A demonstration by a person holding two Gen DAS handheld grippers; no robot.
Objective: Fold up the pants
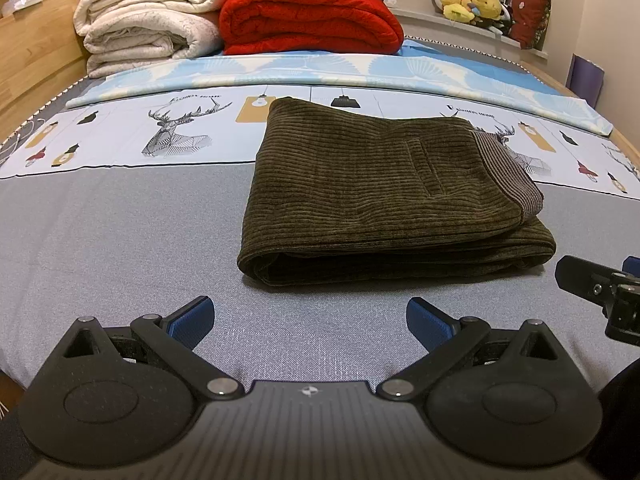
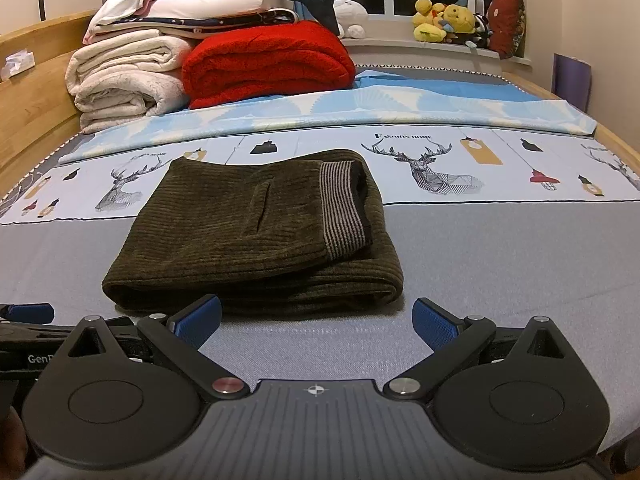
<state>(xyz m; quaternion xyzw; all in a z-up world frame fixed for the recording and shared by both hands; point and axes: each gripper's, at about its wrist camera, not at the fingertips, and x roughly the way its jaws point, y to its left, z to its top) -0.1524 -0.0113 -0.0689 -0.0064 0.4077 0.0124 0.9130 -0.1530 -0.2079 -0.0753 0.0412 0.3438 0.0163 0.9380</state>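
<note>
Dark olive corduroy pants lie folded in a compact rectangle on the grey bedspread, with a striped waistband lining showing at the right end. They also show in the right wrist view. My left gripper is open and empty, a short way in front of the folded stack. My right gripper is open and empty, just in front of the stack's near edge. The right gripper's body shows at the right edge of the left wrist view.
Folded white blankets and a red blanket are stacked at the far left of the bed. A light blue sheet lies across the back. Stuffed toys sit on the window ledge. A wooden bed frame runs along the left.
</note>
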